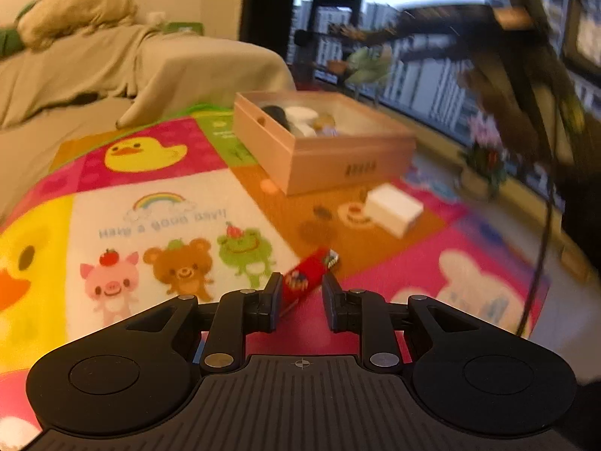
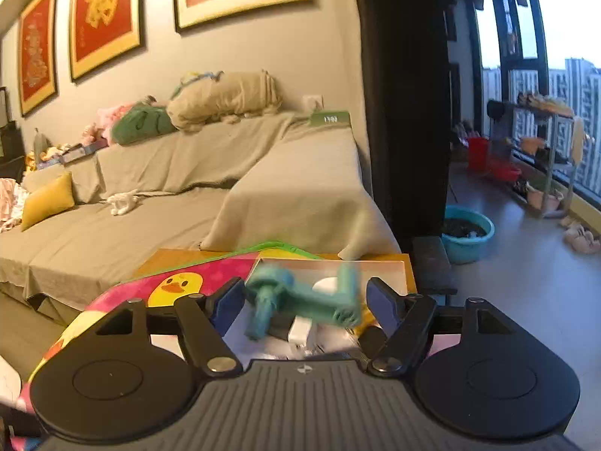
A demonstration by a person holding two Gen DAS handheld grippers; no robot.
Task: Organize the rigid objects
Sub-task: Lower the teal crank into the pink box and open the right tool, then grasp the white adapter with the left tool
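In the left wrist view my left gripper [image 1: 302,293] has its jaws close together on the near end of a red snack pack [image 1: 311,272]. The pack sticks out forward and to the right over the colourful play mat [image 1: 150,188]. Beyond it stand a pale wooden box [image 1: 338,158] holding several small items and a small white box [image 1: 392,208]. In the right wrist view my right gripper [image 2: 304,302] is open wide above the wooden box [image 2: 375,263]. A blurred teal plastic toy [image 2: 304,298] sits between the pads, touching neither.
A sofa under a beige cover [image 2: 188,195] runs behind the mat. A teal basin [image 2: 467,235] and red buckets stand on the floor near the window. A potted plant [image 1: 484,165] and a dark cable [image 1: 541,255] are to the right of the mat.
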